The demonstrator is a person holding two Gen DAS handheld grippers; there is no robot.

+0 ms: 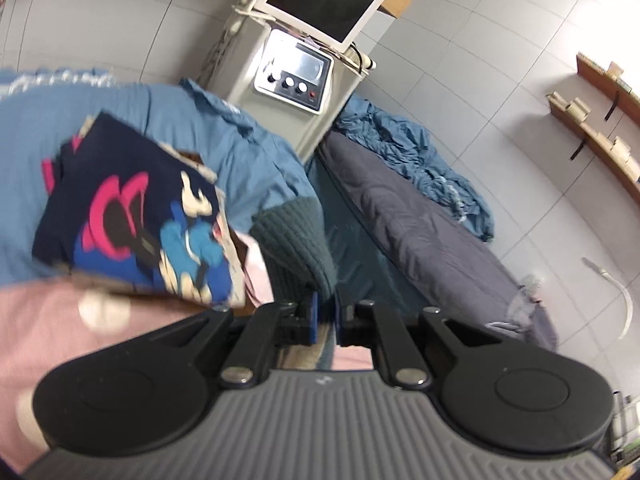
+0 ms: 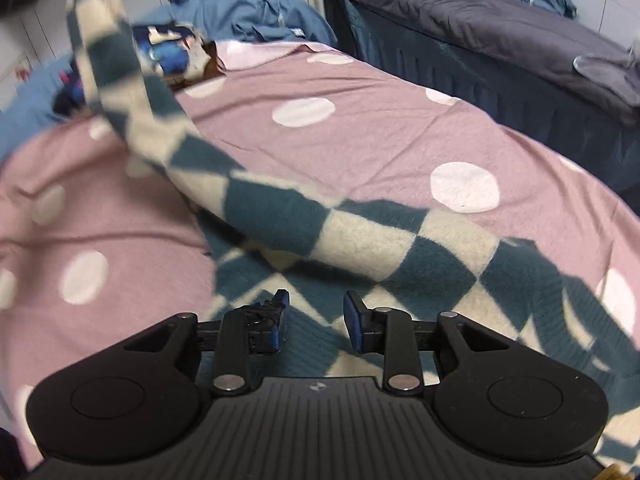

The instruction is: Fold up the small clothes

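Fold in hand: checkered garment (image 2: 280,216) hem is clenched by left gripper (image 1: 324,314); right gripper (image 2: 316,320) is released above it, regrasp required.

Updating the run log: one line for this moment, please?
left gripper: shut on sweater cuff | right gripper: open above checked sweater | surface: pink dotted blanket

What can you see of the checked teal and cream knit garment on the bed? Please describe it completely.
The checked knit garment looks soft and fuzzy, with teal and cream squares and a ribbed teal edge. Most of it lies rumpled on the pink dotted blanket. One long part rises off the bed toward the upper left. The left gripper is shut on the ribbed edge. The right gripper is open above the cloth, and its fingers are not pressing it.
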